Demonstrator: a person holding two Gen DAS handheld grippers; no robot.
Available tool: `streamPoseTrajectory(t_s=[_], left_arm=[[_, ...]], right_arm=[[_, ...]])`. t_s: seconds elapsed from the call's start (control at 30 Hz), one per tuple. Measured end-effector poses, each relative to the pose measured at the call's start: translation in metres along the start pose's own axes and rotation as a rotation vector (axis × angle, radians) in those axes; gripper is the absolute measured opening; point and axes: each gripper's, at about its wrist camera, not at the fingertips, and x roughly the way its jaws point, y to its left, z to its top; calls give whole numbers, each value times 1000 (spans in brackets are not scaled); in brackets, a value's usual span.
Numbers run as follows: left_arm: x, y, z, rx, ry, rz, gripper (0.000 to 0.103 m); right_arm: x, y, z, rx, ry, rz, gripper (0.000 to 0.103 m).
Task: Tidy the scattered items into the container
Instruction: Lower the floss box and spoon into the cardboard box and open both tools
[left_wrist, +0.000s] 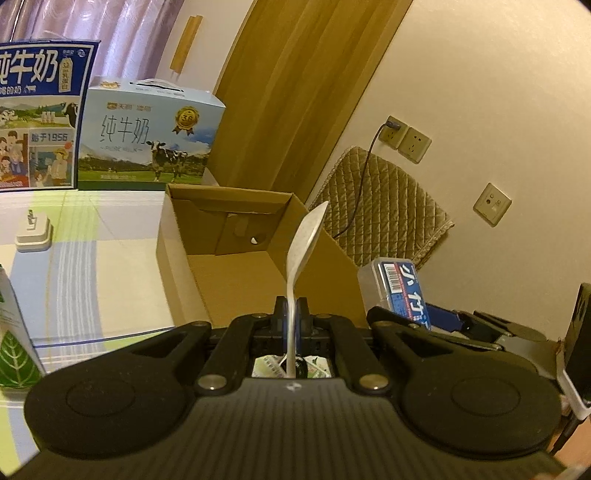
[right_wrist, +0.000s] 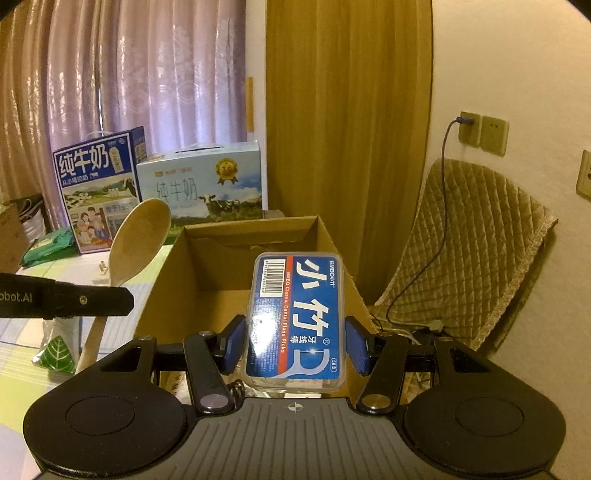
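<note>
floss box (right_wrist: 295, 321) "BMBO Classic Dental Floss Picks"

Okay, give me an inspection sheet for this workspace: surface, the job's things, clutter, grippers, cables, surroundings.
Surface: table under a pale checked cloth.
Job's things: open cardboard box, nothing seen inside; spoon and dental floss box both held above the near edge.
Clutter: two milk cartons at the back, small white object, green leaf-print pack.
Grippers: left hand-held gripper shut on the spoon handle; right hand-held gripper shut on the dental floss box.
Cables: cord from wall socket running down over the quilted cover.
Surroundings: curtains, quilted cover, cream wall.
</note>
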Motion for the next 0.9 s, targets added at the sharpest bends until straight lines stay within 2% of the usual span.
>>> streamPoseTrajectory(t_s=[0.4, 0.43, 0.47, 0.5, 0.9], left_arm=[[27, -4, 1, -21, 1, -1, 1], [28, -4, 2, -22, -4, 6, 12], [28, -4, 2, -24, -5, 13, 28], [28, -4, 2, -23, -11, 18, 31], [17, 8, 2, -11, -12, 66, 30]], right_arm=[[12, -11, -2, 8, 22, -7, 53], [13, -11, -2, 8, 23, -7, 53], [14, -12, -2, 8, 25, -8, 53], [14, -12, -2, 8, 26, -9, 53], [17, -8, -5, 9, 40, -2, 53]])
